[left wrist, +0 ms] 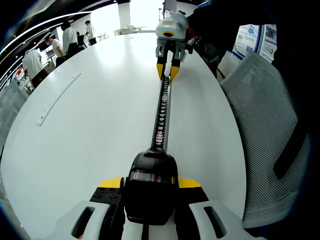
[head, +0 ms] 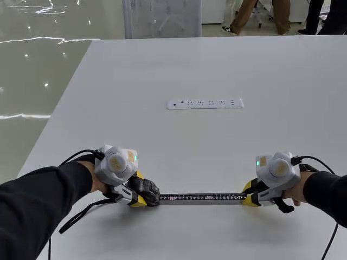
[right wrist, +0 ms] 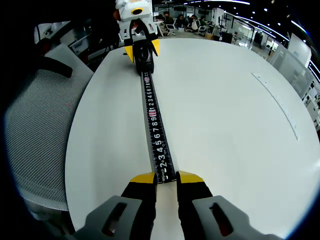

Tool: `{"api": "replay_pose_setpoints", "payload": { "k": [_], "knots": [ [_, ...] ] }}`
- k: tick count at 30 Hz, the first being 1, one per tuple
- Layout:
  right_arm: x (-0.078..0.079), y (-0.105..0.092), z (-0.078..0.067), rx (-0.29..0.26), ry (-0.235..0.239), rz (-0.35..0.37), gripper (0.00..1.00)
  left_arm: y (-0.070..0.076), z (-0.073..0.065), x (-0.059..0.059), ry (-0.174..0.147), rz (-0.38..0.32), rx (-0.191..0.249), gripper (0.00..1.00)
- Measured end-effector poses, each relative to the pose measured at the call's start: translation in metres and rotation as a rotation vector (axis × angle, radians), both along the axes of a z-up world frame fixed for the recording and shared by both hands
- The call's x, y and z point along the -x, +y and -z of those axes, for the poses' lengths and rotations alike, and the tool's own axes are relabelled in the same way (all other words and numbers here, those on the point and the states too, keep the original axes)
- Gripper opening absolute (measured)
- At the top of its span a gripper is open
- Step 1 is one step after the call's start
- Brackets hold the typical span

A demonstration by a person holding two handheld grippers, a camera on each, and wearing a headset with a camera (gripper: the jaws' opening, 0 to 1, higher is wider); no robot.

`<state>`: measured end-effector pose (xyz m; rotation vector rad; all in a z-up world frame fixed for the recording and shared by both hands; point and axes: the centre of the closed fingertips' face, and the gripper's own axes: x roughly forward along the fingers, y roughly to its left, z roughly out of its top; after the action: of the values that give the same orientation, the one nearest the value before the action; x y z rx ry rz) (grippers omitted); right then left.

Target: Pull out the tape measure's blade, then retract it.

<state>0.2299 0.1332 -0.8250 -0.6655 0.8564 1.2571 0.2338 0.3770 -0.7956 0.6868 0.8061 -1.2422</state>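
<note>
**Left gripper.** The left gripper (head: pixel 140 190) is held at the near edge of the white table (head: pixel 217 65). Its jaws are clamped on the black case (left wrist: pixel 151 190) of the tape measure, one yellow tip against each side of the case. In the left gripper view, the case sits between the jaws and rests on the table surface.

**Right gripper.** The right gripper (head: pixel 248 195) is held well apart from the left gripper, facing it along the same line. Its jaws are closed on the free end of the blade (right wrist: pixel 155 130), which is pinched between the two yellow tips.

**Tape measure.** The blade is drawn out of the case and lies straight and flat on the table between the two grippers. The printed scale faces up. In the right gripper view, the low numbers lie next to that gripper's jaws, and the case is seen at the far end of the blade.

**Surroundings.** A white power strip (head: pixel 205 103) lies flat on the table, well ahead of both grippers. A mesh chair (left wrist: pixel 260 125) stands beside the table edge behind the blade line.
</note>
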Motion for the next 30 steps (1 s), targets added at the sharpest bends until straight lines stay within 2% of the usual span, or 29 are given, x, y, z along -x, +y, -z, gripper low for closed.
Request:
{"api": "replay_pose_setpoints", "payload": {
  "k": [30],
  "knots": [
    [-0.0007,0.0001,0.0001,-0.009,0.003,0.006,0.12,0.0004,-0.0002,0.0003,-0.003,-0.004,0.006,0.34]
  ]
}}
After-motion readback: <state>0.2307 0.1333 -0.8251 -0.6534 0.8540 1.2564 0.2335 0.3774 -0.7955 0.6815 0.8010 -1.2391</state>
